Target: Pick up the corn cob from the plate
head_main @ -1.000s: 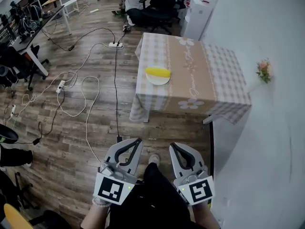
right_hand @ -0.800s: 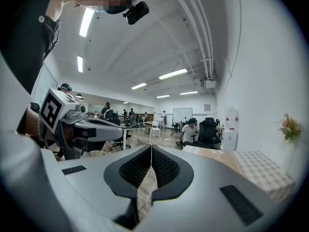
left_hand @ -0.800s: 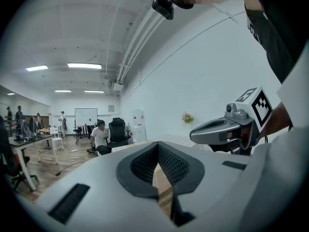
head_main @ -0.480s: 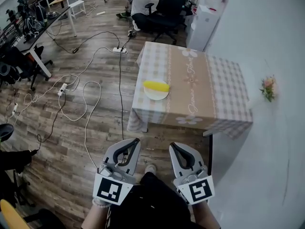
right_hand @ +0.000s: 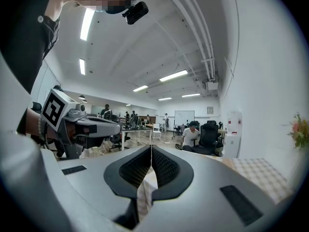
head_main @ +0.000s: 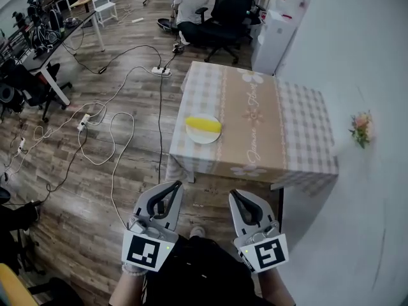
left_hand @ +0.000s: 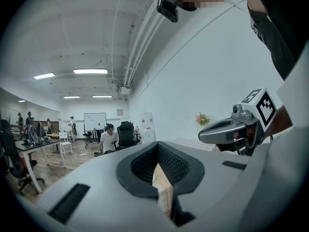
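Note:
A yellow corn cob [head_main: 204, 124] lies on a white plate [head_main: 204, 136] near the left front edge of a low table [head_main: 268, 132] with a checked beige cloth. Both grippers hang side by side low in the head view, well short of the table. My left gripper [head_main: 176, 185] is shut with nothing between its jaws, and my right gripper [head_main: 235, 194] is shut and empty too. In the left gripper view the shut jaws [left_hand: 158, 146] point toward the table, with the right gripper [left_hand: 231, 129] beside them. The right gripper view shows its jaws [right_hand: 151, 149] meeting at the tips.
Cables and a power strip [head_main: 160, 71] trail across the wooden floor left of the table. A seated person [head_main: 190, 5] and an office chair [head_main: 226, 8] are behind the table. A white wall with a flower sprig [head_main: 361, 127] runs along the right. Desks [head_main: 57, 37] stand far left.
The table with the plate and corn has come nearer in the head view and shifted slightly left, as I move forward. Both grippers stay shut and keep their place low in the view.

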A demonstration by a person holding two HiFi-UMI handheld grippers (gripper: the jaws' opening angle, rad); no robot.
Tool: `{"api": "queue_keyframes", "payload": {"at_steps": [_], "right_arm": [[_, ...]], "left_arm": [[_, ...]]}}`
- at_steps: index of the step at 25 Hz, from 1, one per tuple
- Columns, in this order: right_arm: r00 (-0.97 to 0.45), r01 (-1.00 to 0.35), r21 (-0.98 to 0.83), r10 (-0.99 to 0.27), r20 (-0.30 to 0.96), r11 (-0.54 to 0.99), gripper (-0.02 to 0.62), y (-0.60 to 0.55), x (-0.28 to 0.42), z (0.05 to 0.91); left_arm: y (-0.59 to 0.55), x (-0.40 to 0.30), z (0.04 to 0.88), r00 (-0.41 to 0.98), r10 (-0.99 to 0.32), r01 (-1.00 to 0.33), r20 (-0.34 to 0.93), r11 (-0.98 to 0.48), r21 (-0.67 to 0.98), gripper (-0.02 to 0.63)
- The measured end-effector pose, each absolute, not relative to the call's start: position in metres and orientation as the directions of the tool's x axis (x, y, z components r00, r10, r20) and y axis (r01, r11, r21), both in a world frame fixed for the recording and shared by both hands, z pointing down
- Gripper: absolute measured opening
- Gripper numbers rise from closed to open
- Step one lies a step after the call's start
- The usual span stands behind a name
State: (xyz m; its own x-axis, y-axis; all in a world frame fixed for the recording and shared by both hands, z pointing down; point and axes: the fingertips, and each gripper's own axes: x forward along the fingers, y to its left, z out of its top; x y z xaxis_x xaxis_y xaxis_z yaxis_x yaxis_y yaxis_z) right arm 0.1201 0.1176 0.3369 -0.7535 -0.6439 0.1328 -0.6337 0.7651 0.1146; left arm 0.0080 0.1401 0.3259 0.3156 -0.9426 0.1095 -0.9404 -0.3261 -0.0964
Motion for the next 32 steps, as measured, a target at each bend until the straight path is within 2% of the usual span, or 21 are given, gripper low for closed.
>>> {"api": "queue_keyframes", "payload": {"at_steps": [15,27,32], "right_arm": [[-0.758,-0.629,0.095,-0.636,0.146,0.772,0.043,0.096,0.124,0.345],[-0.718,-0.661,0.114,-0.67,0.188,0.741,0.041,0.043,0.11,0.347],[-0.7,-0.684,0.116,-0.693,0.17,0.72,0.043,0.004,0.096,0.343]], "left_arm": [[0.119,-0.005,0.325,0.244,-0.964,-0.961,0.103,-0.255,-0.109,0.012],[0.055,-0.009,0.327,0.342,-0.935,-0.929,0.092,-0.351,-0.113,0.014],[0.016,-0.024,0.326,0.36,-0.928,-0.924,0.095,-0.369,-0.1,0.014]]}}
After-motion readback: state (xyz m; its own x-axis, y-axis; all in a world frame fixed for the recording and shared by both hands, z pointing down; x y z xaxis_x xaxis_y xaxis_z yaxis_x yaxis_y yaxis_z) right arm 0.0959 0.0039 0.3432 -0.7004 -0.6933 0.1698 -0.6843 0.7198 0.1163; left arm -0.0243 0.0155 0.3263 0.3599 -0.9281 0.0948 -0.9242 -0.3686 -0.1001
